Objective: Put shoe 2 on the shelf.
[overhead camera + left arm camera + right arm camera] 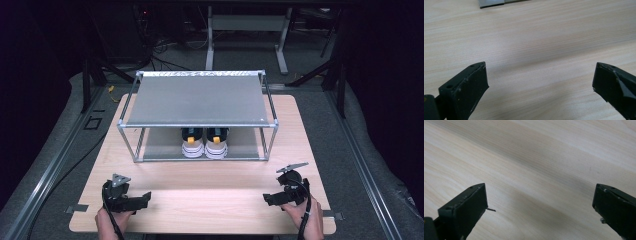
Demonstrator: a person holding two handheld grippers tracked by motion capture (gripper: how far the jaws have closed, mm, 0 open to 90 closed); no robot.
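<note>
A pair of white sneakers with orange and black heels stands side by side on the lower shelf of a grey metal shoe rack, toes toward me. My left gripper rests low over the wooden table at the near left, pointing toward the middle. Its jaws stand wide apart with only bare wood between them. At the near right, my right gripper points toward the middle as well. It is open, nothing between its fingers.
The rack takes up the far half of the table, its top shelf bare. Grey tape tabs mark the table's near corners. Cables trail from both grippers off the near edge. Dark floor, rails and stands surround the table.
</note>
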